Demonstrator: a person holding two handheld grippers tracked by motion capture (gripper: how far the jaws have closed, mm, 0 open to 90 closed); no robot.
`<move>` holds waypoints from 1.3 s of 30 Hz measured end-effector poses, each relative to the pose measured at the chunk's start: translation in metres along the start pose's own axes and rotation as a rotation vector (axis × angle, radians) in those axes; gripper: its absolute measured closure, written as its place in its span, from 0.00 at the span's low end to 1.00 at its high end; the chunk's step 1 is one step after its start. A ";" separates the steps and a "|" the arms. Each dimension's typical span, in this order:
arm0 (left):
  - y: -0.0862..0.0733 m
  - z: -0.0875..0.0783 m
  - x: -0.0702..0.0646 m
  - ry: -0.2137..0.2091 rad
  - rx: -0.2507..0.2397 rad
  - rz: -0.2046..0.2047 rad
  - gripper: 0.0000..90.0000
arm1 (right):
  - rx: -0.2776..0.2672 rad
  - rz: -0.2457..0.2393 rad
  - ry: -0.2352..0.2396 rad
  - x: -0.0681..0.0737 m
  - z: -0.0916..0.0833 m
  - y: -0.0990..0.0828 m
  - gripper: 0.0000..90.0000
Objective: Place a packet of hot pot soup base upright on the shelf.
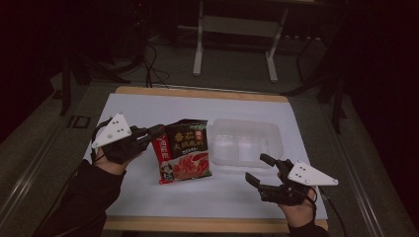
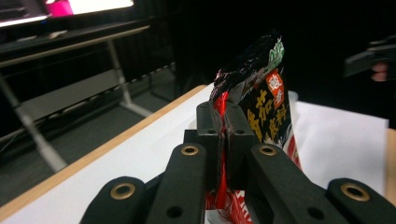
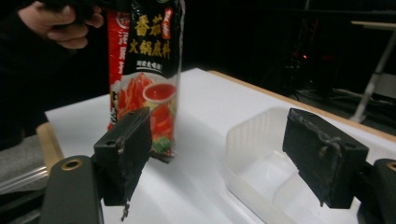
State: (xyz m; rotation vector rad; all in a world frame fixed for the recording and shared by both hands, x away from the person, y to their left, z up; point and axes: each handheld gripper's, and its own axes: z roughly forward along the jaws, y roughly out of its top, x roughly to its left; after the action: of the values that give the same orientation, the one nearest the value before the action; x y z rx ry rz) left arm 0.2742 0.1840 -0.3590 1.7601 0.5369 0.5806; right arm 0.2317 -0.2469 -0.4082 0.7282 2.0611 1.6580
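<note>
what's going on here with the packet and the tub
A person holds a gripper in each hand. The left gripper is shut on the edge of a red and black sauce packet, which hangs upright over the white table. The right gripper waits open, beside a clear plastic tub.

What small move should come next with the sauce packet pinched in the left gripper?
Probably carry the sauce packet sideways over the clear plastic container: the left gripper has its edge clamped, it hangs nearly clear of the table, and the container sits right beside it.
</note>
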 end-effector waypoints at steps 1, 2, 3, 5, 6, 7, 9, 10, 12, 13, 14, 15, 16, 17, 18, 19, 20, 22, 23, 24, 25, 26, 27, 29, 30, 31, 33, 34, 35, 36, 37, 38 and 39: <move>0.005 0.003 -0.002 -0.023 -0.006 0.003 0.98 | -0.006 -0.009 -0.002 0.001 -0.001 0.003 0.26; 0.005 0.005 -0.003 -0.031 -0.016 0.001 0.98 | -0.021 -0.028 0.010 0.003 -0.003 0.012 0.28; 0.006 0.007 -0.004 -0.043 -0.018 0.002 0.98 | -0.028 -0.036 0.011 0.004 -0.003 0.016 0.28; 0.005 0.011 -0.007 -0.061 -0.023 0.002 0.98 | -0.043 -0.035 0.032 0.004 -0.003 0.025 0.28; 0.006 0.013 -0.009 -0.070 -0.027 0.009 0.98 | -0.055 -0.028 0.046 0.003 -0.002 0.029 0.29; 0.006 0.015 -0.012 -0.075 -0.036 0.018 0.98 | -0.061 -0.027 0.059 0.003 -0.001 0.034 0.32; 0.007 0.018 -0.015 -0.096 -0.045 0.029 0.98 | -0.074 -0.028 0.079 0.004 0.002 0.043 0.32; 0.008 0.020 -0.016 -0.104 -0.050 0.025 0.98 | -0.077 -0.030 0.091 0.005 0.004 0.047 0.32; 0.009 0.022 -0.016 -0.119 -0.053 0.017 0.98 | -0.075 -0.035 0.100 0.005 0.007 0.051 0.32; 0.010 0.026 -0.018 -0.137 -0.055 0.014 0.98 | -0.059 -0.036 0.110 0.007 0.014 0.059 0.32; 0.011 0.027 -0.019 -0.142 -0.056 0.017 0.98 | -0.054 -0.035 0.117 0.007 0.018 0.062 0.32; 0.011 0.028 -0.021 -0.149 -0.060 0.018 0.98 | -0.050 -0.031 0.119 0.007 0.021 0.063 0.32; 0.012 0.030 -0.023 -0.160 -0.059 0.026 0.98 | -0.036 -0.017 0.128 0.007 0.025 0.064 0.32; 0.013 0.031 -0.025 -0.164 -0.062 0.033 0.98 | -0.027 -0.007 0.140 0.006 0.029 0.065 0.32; 0.013 0.033 -0.027 -0.175 -0.061 0.033 0.98 | -0.019 -0.004 0.137 0.006 0.033 0.065 0.32; 0.014 0.035 -0.028 -0.183 -0.059 0.039 0.98 | -0.009 0.003 0.135 0.006 0.037 0.066 0.32; 0.014 0.036 -0.030 -0.186 -0.061 0.041 0.98 | 0.001 0.010 0.133 0.005 0.041 0.066 0.32; 0.014 0.039 -0.031 -0.200 -0.060 0.038 0.98 | 0.009 0.028 0.142 0.003 0.046 0.065 0.32; 0.014 0.041 -0.032 -0.207 -0.059 0.036 0.98 | 0.015 0.038 0.152 0.002 0.049 0.065 0.35; 0.014 0.041 -0.032 -0.207 -0.059 0.036 0.98 | 0.015 0.038 0.152 0.002 0.049 0.065 0.35; 0.014 0.044 -0.035 -0.216 -0.064 0.036 0.98 | 0.021 0.045 0.163 0.002 0.050 0.064 0.38; 0.015 0.044 -0.035 -0.220 -0.063 0.035 0.98 | 0.023 0.050 0.178 0.001 0.053 0.063 0.43; 0.015 0.046 -0.036 -0.225 -0.066 0.036 0.98 | 0.025 0.054 0.187 0.000 0.053 0.063 0.47; 0.016 0.049 -0.038 -0.237 -0.069 0.031 0.98 | 0.022 0.058 0.200 0.000 0.054 0.064 0.54; 0.016 0.049 -0.038 -0.237 -0.069 0.031 0.98 | 0.022 0.058 0.200 0.000 0.054 0.064 0.54; 0.016 0.051 -0.039 -0.249 -0.074 0.029 0.98 | 0.016 0.061 0.210 -0.001 0.054 0.064 0.55; 0.017 0.053 -0.041 -0.253 -0.079 0.037 0.98 | 0.011 0.055 0.217 -0.002 0.054 0.066 0.63; 0.017 0.054 -0.041 -0.259 -0.077 0.035 0.98 | 0.016 0.045 0.214 -0.003 0.054 0.066 0.66; 0.017 0.056 -0.041 -0.258 -0.077 0.034 0.98 | 0.024 0.044 0.229 -0.003 0.055 0.067 0.71; 0.017 0.057 -0.042 -0.260 -0.076 0.032 0.98 | 0.033 0.048 0.236 -0.004 0.056 0.066 0.72; 0.017 0.057 -0.041 -0.261 -0.072 0.033 0.98 | 0.042 0.050 0.234 -0.004 0.057 0.066 0.73; 0.016 0.057 -0.041 -0.261 -0.075 0.032 0.98 | 0.052 0.055 0.242 -0.004 0.057 0.066 0.75; 0.016 0.057 -0.041 -0.263 -0.075 0.029 0.97 | 0.056 0.054 0.247 -0.004 0.057 0.066 0.75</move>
State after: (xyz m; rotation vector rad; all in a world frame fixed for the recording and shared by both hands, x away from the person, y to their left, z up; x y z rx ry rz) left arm 0.2796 0.1119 -0.3608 1.7422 0.3034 0.3760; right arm 0.2788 -0.1947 -0.3561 0.6288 2.2831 1.8054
